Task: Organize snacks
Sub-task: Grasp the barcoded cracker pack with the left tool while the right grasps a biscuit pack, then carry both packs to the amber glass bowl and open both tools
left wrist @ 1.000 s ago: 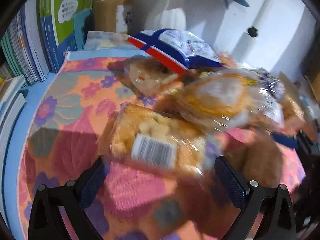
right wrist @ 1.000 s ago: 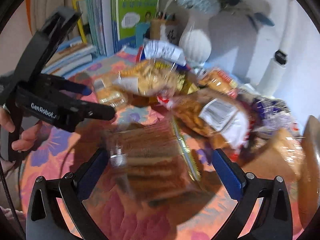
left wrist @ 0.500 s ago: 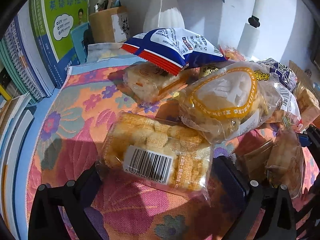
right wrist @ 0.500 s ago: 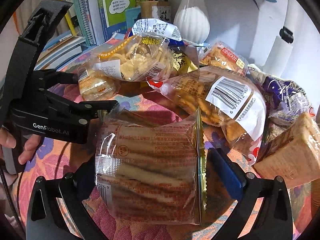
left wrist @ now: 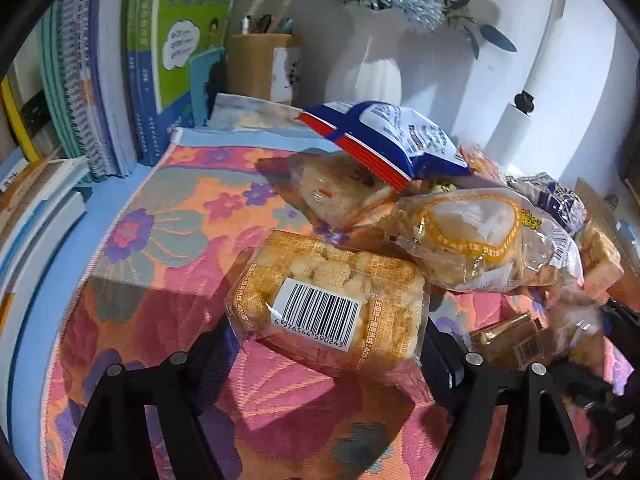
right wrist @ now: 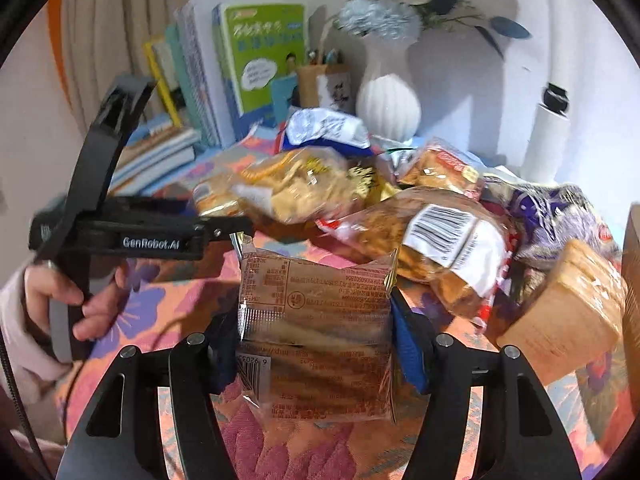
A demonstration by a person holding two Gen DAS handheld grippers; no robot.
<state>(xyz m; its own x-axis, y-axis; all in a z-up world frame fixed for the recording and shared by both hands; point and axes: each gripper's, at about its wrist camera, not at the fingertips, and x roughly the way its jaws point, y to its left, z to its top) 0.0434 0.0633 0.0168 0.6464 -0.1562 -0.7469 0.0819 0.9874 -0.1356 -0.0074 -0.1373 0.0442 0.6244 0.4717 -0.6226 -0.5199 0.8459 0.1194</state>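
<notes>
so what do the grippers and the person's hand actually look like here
Both are black plastic frames with silver screws and blue pads. In the right wrist view the left gripper carries white "GenRobot.AI" lettering on its side and a tall black handle. The hand on it wears a pale pink sleeve, and a thin black cable runs down beside it.

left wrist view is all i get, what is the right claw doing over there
Observer: The right claw has a brown biscuit pack between its jaws. They have just been closing, and both pads now press on its sides.
Operator: ok, whats right behind that pack
Observer: A clear snack bag with a white barcode label lies on the pile just behind it, up and to the right of the pack's top corner.
Operator: can you see my hand at all
Observer: Yes, your left hand shows at the left edge of the right wrist view, fingers wrapped round a black handle.
</notes>
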